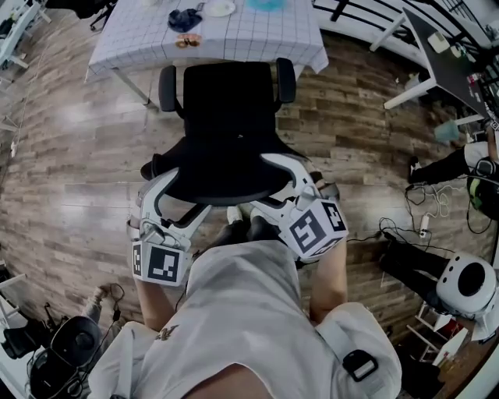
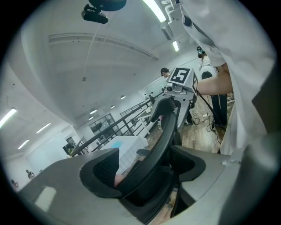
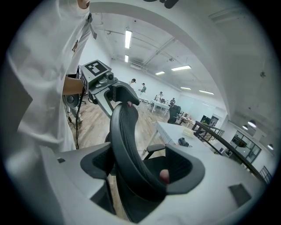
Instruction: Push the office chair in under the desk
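Office chair (image 1: 230, 117): black, mesh back, 2 armrests; left hand-held gripper (image 1: 160, 199) and right hand-held gripper (image 1: 300, 183) each clamp backrest edge.

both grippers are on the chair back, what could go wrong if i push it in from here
1. The left gripper and right gripper clamp only the top rim of the chair backrest, so a hard push may recline it or let the jaws slip.
2. The armrests sit close to the hanging tablecloth; they could snag it and drag the plate.
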`<state>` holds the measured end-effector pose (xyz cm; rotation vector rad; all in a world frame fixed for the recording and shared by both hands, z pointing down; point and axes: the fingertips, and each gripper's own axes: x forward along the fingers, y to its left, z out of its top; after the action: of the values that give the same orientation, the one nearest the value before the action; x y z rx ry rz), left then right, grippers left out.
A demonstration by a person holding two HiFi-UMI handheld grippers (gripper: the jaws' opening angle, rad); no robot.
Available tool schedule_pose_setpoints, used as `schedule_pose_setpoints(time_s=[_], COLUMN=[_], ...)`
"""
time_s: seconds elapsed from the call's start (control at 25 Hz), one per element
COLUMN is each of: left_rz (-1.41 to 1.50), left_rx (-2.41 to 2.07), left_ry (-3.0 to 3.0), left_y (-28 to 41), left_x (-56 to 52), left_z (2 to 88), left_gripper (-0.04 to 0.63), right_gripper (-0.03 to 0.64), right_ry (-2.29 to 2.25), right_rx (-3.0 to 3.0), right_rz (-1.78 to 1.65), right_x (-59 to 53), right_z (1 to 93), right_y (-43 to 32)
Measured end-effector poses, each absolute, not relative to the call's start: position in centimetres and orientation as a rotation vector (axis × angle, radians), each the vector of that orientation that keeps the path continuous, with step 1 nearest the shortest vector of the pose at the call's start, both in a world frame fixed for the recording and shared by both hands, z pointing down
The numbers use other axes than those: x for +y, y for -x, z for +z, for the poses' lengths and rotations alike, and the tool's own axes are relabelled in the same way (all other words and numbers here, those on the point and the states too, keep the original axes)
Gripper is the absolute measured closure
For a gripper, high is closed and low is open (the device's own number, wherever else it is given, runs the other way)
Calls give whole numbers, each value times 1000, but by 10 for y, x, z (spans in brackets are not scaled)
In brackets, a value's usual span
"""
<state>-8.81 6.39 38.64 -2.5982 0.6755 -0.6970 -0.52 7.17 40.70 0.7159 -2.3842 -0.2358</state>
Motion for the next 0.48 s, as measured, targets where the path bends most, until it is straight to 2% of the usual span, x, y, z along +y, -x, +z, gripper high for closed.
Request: schedule_pose_setpoints(time_s=[0.48], left_rz=[-709], left_rx=[684], left_ry=[2618], left_y=[87], left_x=[29], left_z=[390], left_gripper=[227], right_gripper=[264], right_ry=[-712], right_rx=[-2381], right_rz=[-243], right_x=[39], right_z=[410], right_y=[5])
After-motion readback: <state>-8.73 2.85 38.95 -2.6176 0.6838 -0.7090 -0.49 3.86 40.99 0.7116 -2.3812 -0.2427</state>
